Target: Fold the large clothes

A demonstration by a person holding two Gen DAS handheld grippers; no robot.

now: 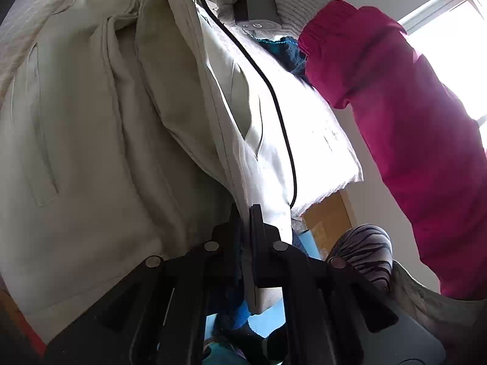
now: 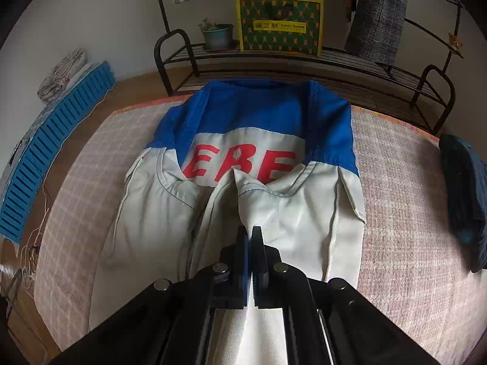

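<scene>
- Jacket point(image 2: 243, 200) in white and blue lies spread on a checked cover point(image 2: 411, 213), its blue yoke at the far end from the right gripper point(image 2: 249, 234) and red letters showing just beyond the jaw tips.
- Right gripper points steeply down at the garment; its jaws are pressed together on a raised fold of the white cloth, which peaks straight ahead of the tips and runs back between them.
- Ahead of those jaws and past the jacket stands a black metal rack point(image 2: 304, 57) holding a yellow and green box point(image 2: 280, 22) and a small potted plant point(image 2: 216, 35).
- To the left of the right jaws, well apart, a blue slatted panel point(image 2: 57, 149) leans by the wall; to their right a dark folded cloth point(image 2: 465, 197) rests on the cover's edge.
- Left gripper point(image 1: 245, 213) has its jaws closed on the white cloth's edge, the fabric point(image 1: 91, 121) rising ahead of and to the left of the tips in broad folds with a welt pocket showing.
- Black cord point(image 1: 274, 97) runs along the cloth just right of the left jaws, ending near their tips.
- Farther right of the left jaws, a person's magenta sleeve point(image 1: 411, 121) reaches across, bright window behind it.
- Below and right of those jaws sits a striped rounded thing point(image 1: 365, 249); I cannot tell what it is.
</scene>
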